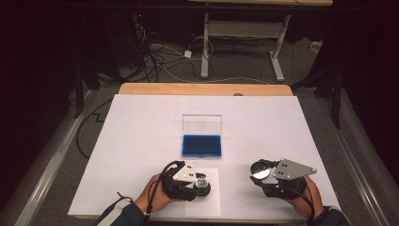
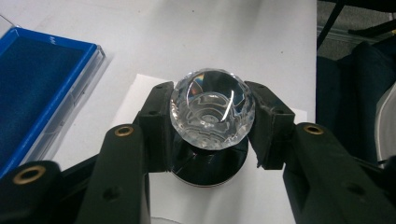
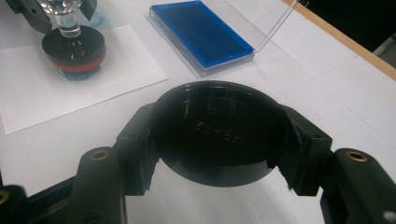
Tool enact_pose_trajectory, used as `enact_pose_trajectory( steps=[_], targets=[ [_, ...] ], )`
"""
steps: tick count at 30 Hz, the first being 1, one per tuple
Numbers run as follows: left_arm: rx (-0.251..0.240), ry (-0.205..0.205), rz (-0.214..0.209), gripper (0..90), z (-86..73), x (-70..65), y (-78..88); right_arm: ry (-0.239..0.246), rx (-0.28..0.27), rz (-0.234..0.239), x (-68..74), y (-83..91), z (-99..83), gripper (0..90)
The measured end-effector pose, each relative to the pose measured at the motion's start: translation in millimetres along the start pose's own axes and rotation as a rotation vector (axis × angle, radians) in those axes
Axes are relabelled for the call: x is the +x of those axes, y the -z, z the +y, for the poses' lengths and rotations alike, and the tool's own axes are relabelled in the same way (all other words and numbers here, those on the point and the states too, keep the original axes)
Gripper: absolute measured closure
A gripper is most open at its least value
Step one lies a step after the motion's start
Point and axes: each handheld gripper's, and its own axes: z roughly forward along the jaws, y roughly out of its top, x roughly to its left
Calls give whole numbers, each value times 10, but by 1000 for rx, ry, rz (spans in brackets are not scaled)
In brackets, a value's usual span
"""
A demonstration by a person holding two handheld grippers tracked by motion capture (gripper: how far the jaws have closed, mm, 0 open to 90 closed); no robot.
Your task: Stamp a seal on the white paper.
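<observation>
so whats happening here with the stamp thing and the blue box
A person holds a claw in each hand at a white-covered table. The left claw is shut on the crystal knob of a round stamp, whose black base rests on a small paper sheet. The right claw is shut on the stamp's black cap, held off to the side. An open blue ink pad case sits behind them.

Dark room, grey floor (image 1: pixel 56 155) — tangled cables (image 1: pixel 155 61), white desk frame (image 1: pixel 244 33)

Left gripper (image 1: pixel 201 181) jaws clamped, right gripper (image 1: pixel 260 172) jaws clamped, both hands low, well apart
</observation>
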Motion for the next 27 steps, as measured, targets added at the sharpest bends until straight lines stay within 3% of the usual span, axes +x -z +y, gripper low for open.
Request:
enact_pose_trajectory(
  steps=[6,27],
  targets=[
    [27,-8,-9,541,-33,-4,-77,1,0,1,0,0,-1,390],
    [-4,21,-23,542,-98,31,-98,4,7,5,-3,-8,-8,390]
  ],
)
